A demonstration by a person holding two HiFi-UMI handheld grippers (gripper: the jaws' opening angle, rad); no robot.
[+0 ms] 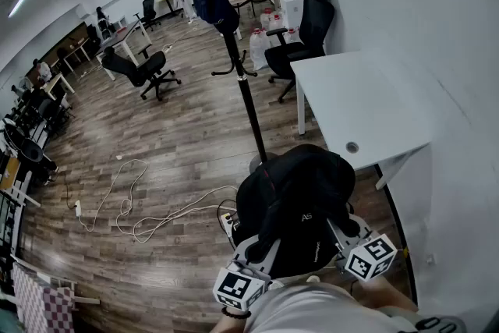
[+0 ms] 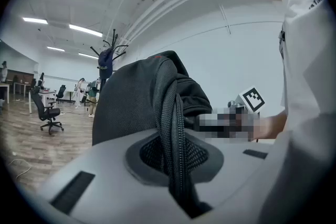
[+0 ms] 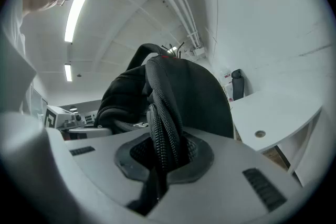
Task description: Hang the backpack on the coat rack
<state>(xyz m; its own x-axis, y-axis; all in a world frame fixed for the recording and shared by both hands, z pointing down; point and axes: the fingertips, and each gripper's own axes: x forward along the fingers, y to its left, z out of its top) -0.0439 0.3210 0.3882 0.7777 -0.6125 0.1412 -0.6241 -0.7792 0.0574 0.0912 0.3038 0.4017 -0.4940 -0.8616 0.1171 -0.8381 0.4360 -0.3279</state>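
Observation:
A black backpack [image 1: 300, 203] hangs in the air between both grippers, close in front of me. My left gripper [image 1: 257, 249] is shut on one mesh shoulder strap [image 2: 173, 128]; the strap runs down between its pads. My right gripper [image 1: 347, 234] is shut on the other mesh strap [image 3: 163, 128]. The black coat rack [image 1: 243, 82] stands on the wood floor just beyond the backpack, with a dark blue bag [image 1: 212, 0] on its upper hooks. In the left gripper view the coat rack [image 2: 107, 55] shows small and far, past the backpack [image 2: 136, 97].
A white desk [image 1: 362, 105] stands to the right by the wall. Two black office chairs [image 1: 300, 35] [image 1: 144, 70] stand behind and left of the rack. A white cable and power strip [image 1: 148, 218] lie on the floor at my left. People stand far back.

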